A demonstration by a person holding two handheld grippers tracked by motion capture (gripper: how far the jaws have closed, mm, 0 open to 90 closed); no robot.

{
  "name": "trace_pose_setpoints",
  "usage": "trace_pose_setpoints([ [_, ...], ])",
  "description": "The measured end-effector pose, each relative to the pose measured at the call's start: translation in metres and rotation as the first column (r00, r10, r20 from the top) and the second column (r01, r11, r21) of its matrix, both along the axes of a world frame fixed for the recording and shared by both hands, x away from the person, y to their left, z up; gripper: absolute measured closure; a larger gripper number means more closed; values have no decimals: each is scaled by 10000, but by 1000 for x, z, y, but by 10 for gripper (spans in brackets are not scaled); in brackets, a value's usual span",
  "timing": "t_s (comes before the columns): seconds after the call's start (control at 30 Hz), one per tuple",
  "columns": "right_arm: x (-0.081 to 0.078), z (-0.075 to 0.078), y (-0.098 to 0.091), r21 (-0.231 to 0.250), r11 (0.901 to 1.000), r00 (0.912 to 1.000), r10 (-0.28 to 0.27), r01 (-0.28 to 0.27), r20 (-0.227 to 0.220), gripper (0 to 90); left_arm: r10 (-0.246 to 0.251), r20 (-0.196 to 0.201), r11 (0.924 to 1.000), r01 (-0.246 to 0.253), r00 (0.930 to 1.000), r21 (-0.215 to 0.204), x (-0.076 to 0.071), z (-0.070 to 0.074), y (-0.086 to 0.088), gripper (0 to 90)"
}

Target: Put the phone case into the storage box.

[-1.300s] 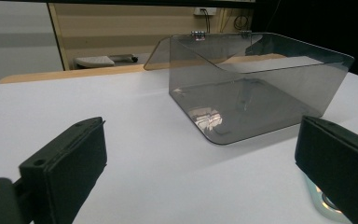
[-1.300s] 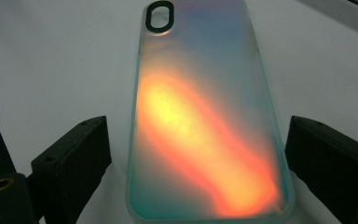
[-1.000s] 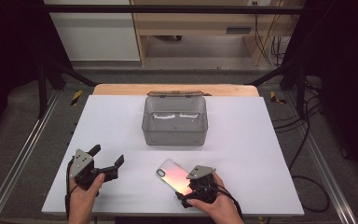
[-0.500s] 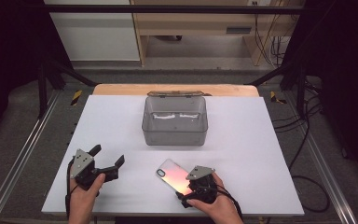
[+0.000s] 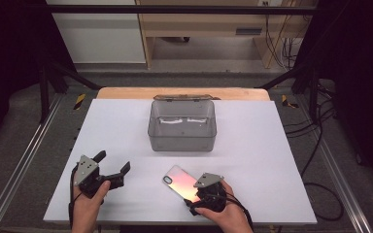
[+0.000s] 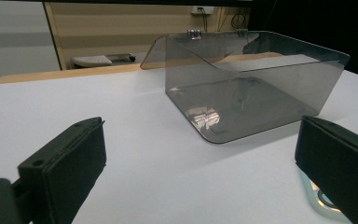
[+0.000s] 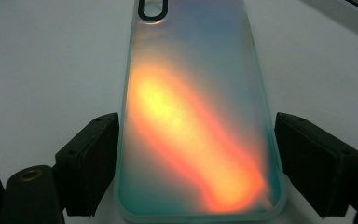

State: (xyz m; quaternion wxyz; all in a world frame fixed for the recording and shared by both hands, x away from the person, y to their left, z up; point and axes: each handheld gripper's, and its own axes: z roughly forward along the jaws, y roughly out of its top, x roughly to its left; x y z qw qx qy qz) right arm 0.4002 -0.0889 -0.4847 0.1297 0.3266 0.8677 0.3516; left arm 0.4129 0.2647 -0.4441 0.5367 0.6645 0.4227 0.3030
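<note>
1. While the phone case [image 5: 180, 183] lies flat on the white tabletop [image 5: 252, 160], camera cut-out pointing toward the far side, the right gripper [image 7: 193, 158] straddles its near end; I judge the person is lining up to pinch it across its width.
2. Seen from the right gripper view, the left jaw sits right against the case's edge and the right jaw stands just clear of the other edge. The jaws have just been closing with the case between them, but they do not yet clamp it, so I call them open.
3. The left gripper [image 5: 104, 170] waits off to the left of the case, well apart from it, with its jaws spread wide and nothing between them. It points toward the box, probably kept ready and out of the way.
4. A smoky clear plastic box [image 5: 182, 126] stands open-topped at the middle of the tabletop, beyond the case, its hinged lid [image 6: 186, 46] leaning back. It looks empty, a likely destination for the case.
5. The tabletop is a plain white sheet over a wooden board [image 5: 126, 92], framed by metal rails [image 5: 24, 165].
6. Around it the room is dim: grey floor, black cables [image 5: 315, 141] on the right, pale wooden furniture [image 5: 204, 22] at the back.
</note>
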Motion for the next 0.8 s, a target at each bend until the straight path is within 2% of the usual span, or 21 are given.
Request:
trace_pose_setpoints([
  [0.17,1,3,4,-351,9993,9997,-144,138,-190,175,-42,-7,10000,42,10000,-4,0,0,0,22],
  [0.43,1,5,2,-287,9994,9996,-223,218,-194,177,-4,48,10000,4,10000,15,0,1,1,23],
  [0.57,2,11,-3,-34,9994,9994,-333,333,11,178,-2,18,10000,2,10000,10,0,1,0,23],
  [0.8,0,30,-16,961,9938,9954,-628,558,717,177,-145,104,9999,144,9998,15,-1,4,-3,24],
])
